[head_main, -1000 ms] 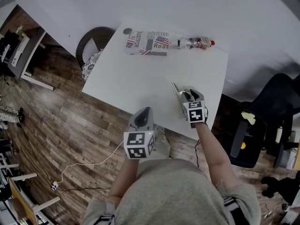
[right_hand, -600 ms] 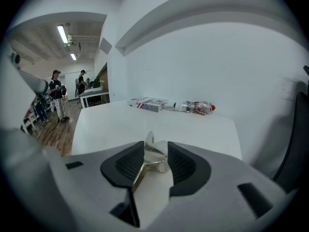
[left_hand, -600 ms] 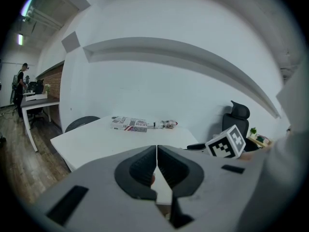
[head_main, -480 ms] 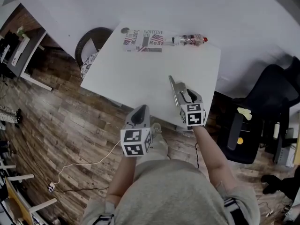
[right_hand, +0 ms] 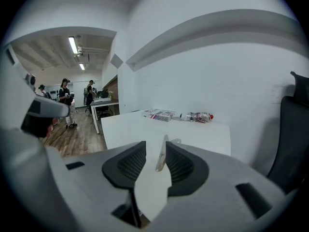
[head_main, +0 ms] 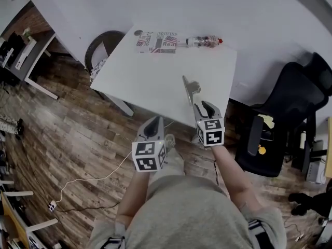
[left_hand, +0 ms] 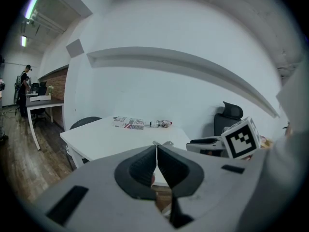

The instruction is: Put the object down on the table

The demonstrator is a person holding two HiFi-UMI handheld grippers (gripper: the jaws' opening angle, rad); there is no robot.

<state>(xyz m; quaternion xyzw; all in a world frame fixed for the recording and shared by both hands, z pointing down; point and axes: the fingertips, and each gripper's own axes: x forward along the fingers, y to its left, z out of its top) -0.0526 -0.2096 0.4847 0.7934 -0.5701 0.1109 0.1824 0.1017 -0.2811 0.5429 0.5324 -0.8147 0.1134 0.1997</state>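
Over the near right part of the desk, the right tongs were closing around a thin flat piece. It stood on edge between them, leaning on the right pad with a gap on its left side. Whether its far end touched the desk could not be told. Off the desk's near edge, the left tongs were pressed together with nothing in them. At the desk's far edge lay a flag-printed pack and a bottle.
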